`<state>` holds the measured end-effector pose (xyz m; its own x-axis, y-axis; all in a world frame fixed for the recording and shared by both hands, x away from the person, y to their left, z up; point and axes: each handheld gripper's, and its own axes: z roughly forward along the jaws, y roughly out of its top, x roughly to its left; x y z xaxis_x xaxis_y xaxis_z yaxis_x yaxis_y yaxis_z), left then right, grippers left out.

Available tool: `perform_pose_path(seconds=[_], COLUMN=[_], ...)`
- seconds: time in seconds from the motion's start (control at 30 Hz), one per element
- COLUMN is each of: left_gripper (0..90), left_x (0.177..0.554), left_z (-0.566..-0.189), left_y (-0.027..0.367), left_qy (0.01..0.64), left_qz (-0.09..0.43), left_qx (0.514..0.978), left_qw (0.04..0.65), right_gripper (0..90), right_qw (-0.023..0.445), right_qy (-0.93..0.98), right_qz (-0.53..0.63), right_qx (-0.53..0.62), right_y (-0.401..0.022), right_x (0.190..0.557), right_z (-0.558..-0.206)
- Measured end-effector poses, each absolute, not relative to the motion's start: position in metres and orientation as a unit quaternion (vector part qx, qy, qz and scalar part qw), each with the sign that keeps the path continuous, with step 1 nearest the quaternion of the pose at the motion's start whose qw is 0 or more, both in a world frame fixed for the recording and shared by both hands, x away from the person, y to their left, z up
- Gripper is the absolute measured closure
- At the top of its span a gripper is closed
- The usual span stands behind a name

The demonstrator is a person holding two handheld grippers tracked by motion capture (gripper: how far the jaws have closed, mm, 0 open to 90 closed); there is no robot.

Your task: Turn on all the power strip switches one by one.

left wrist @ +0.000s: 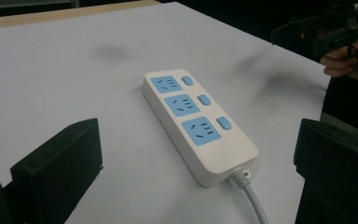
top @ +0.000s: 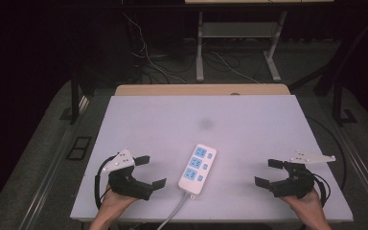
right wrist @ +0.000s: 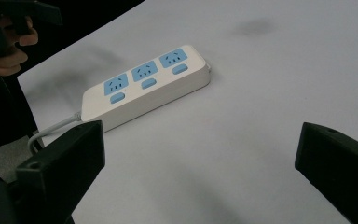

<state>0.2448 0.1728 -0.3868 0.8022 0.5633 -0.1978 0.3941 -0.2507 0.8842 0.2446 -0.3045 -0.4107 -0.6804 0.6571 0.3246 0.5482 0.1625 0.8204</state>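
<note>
Power strip [top: 197, 168] lies flat mid-tabletop [top: 249, 120], cord [top: 172, 214] trailing off near edge; left gripper [top: 147, 171] and right gripper [top: 267, 172] flank it, jaws spread, holding nothing, likely ready to approach.

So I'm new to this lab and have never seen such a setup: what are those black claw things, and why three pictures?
A person sits at a white table and holds a hand-worked gripper in each hand: the left gripper and the right gripper. Both are open and hold nothing. One picture looks down from above; the other two come from small cameras riding on each gripper, looking out between its black jaws. On the table lies a white power strip with three blue sockets, its cable running off the near edge. It sits between the grippers, untouched.
</note>
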Motion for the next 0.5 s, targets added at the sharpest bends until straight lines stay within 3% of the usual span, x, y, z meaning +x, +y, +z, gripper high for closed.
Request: perform_pose_path(seconds=[0.5], left_gripper=[0.0], left_x=[0.257], left_z=[-0.367], left_y=[0.157], left_qy=[0.28], left_qz=[0.068], left_qx=[0.812], left_qw=[0.508], right_gripper=[1.2], right_qw=[0.053], right_qy=[0.762], right_qz=[0.51], right_qx=[0.396], right_y=[-0.304], right_x=[0.244], right_z=[-0.411])
